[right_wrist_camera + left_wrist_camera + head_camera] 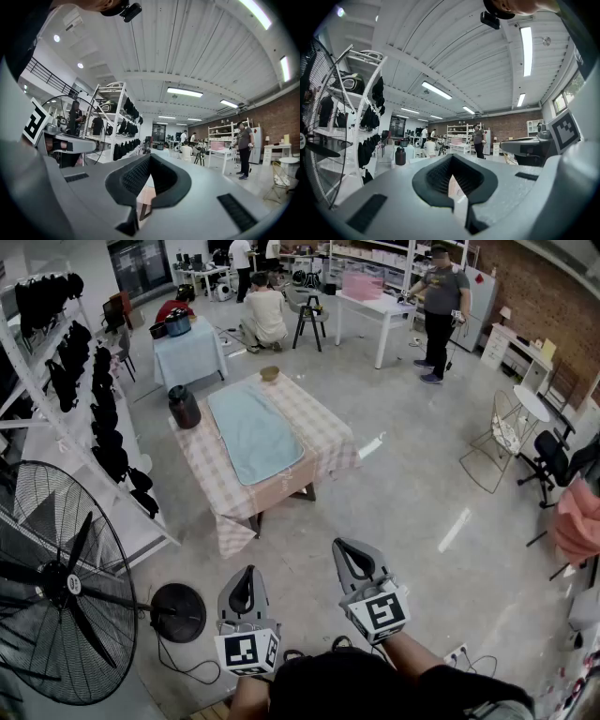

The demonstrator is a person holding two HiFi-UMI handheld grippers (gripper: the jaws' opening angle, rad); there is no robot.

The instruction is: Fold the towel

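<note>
Left claw point(246, 589) is shut tight, pads meeting at the tip with nothing between them. The right claw point(356, 563) is the same deal: closed and empty. Both are held out level, side by side and low in the head view, each with its marker cube facing the camera.

The light blue rectangular cloth towel point(253, 432) is nowhere near them. It's spread out flat and unfolded along the middle of the counter with the beige checked tablecloth point(323, 427), which stands well apart from both claws across a stretch of grey floor. A dark round jug with a lid point(184, 407) sits on the counter's left corner, just beside the towel's edge. A small brown bowl point(270, 374) sits at the far end, just past the towel.

Off to the left there's a big black cage floor fan point(56, 587) and a white shelf rack hung with black bags point(98, 418). Further back, a person in a grey shirt point(441, 306) is standing.
</note>
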